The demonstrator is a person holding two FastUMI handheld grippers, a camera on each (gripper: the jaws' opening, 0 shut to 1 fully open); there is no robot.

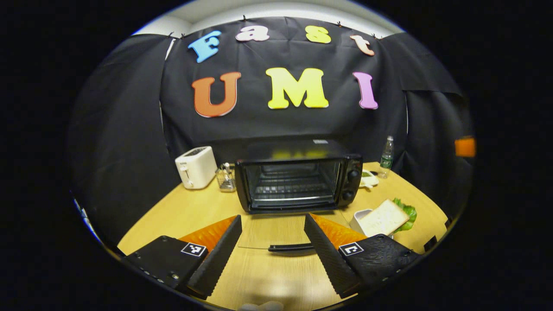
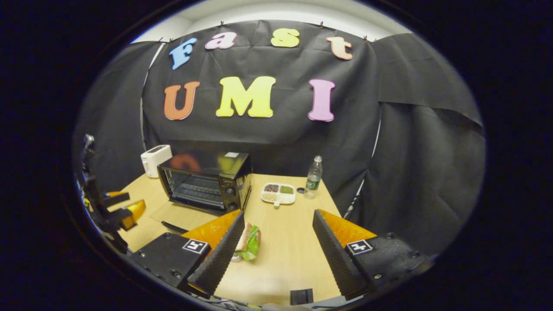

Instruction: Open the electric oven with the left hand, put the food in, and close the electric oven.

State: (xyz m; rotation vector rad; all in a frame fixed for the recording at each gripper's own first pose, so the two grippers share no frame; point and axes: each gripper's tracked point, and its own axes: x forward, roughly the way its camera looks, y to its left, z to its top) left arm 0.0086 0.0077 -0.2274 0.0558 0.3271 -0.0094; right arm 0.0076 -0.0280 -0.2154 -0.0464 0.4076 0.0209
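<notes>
The left gripper (image 1: 273, 247)'s fingers stand apart, holding nothing; the oven (image 1: 298, 180) sits ahead between them, its door (image 1: 276, 233) folded down onto the bench (image 1: 185, 211). The right gripper (image 2: 276, 250)'s fingers are likewise apart and holding nothing, the sandwich (image 2: 249, 242) just beside its left finger.

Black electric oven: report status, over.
Left gripper and right gripper open, empty. Black electric oven open, glass door flat on table. Bread-and-lettuce sandwich outside, on table. Nothing blocking.

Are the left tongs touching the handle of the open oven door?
Apart. In the left gripper view the left tongs stand open, with the door handle lying between the fingers, bare table either side.
</notes>
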